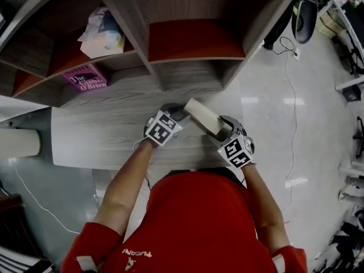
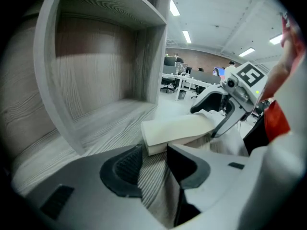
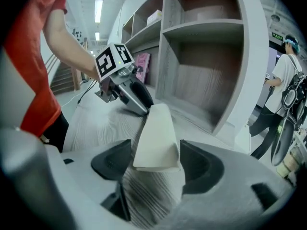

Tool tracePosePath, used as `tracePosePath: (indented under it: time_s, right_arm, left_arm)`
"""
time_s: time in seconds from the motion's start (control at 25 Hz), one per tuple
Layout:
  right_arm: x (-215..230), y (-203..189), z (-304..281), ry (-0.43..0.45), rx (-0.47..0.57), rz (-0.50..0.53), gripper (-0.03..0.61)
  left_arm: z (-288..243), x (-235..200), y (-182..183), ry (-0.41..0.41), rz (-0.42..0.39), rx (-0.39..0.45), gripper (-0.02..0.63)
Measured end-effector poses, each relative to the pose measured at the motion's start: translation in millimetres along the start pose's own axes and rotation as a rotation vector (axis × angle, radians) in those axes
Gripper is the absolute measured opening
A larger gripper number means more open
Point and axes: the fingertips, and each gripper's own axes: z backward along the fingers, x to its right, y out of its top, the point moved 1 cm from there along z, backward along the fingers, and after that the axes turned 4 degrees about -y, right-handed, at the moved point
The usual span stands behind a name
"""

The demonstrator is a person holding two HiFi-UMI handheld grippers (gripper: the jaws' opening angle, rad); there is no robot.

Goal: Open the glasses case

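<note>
A cream glasses case (image 1: 206,118) lies closed on the grey wood desk (image 1: 96,129), slanting between both grippers. My left gripper (image 1: 180,114) is at its far left end; in the left gripper view the case (image 2: 177,128) ends just at the fingertips of that gripper (image 2: 152,164), whose jaws stand wide and do not press it. My right gripper (image 1: 223,129) is at the near right end. In the right gripper view the case (image 3: 156,138) sits between the spread jaws of that gripper (image 3: 153,166), with a gap beside the left pad (image 3: 112,162).
A grey shelf unit (image 1: 187,38) with open cubbies stands along the desk's far edge. A pink book (image 1: 85,78) and a plastic-wrapped pack (image 1: 102,33) lie in the left cubbies. The desk's right edge (image 1: 242,104) drops to a shiny floor. A person with a backpack (image 3: 283,85) stands beyond the shelf.
</note>
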Motion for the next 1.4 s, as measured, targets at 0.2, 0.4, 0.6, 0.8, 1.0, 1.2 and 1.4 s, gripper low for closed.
tracePosePath:
  time_s: [0.2, 0.4, 0.6, 0.8, 1.0, 1.2, 1.4]
  right_arm:
    - [2.5, -2.3, -3.4, -0.003, -0.008, 0.021, 0.293]
    - [4.1, -1.4, -2.8, 0.056, 0.029, -0.045, 0.291]
    - [15.6, 2.7, 5.3, 0.123, 0.074, -0.131, 0.271]
    - [28.4, 12.7, 14.9, 0.118, 0.119, -0.149, 0.193]
    - [44.9, 17.7, 20.7, 0.053, 0.154, -0.161, 0.114]
    - [60.5, 15.2, 19.9, -0.023, 0.144, -0.143, 0.04]
    - [73.5, 12.3, 18.1, -0.064, 0.135, -0.153, 0.029]
  left_arm:
    - [-2.2, 1.5, -0.4, -0.021, 0.0, 0.0, 0.121]
    - [-1.2, 4.4, -4.0, -0.029, 0.015, -0.025, 0.118]
    - [-1.3, 4.3, -3.2, -0.023, 0.019, -0.025, 0.118]
    - [-2.6, 3.0, -1.4, -0.014, 0.011, -0.017, 0.118]
    - [-2.1, 2.0, -0.4, -0.005, 0.005, -0.015, 0.118]
    - [-3.2, 1.6, 0.7, 0.004, 0.01, -0.014, 0.118]
    - [-3.7, 1.8, 1.7, 0.014, 0.017, -0.014, 0.118]
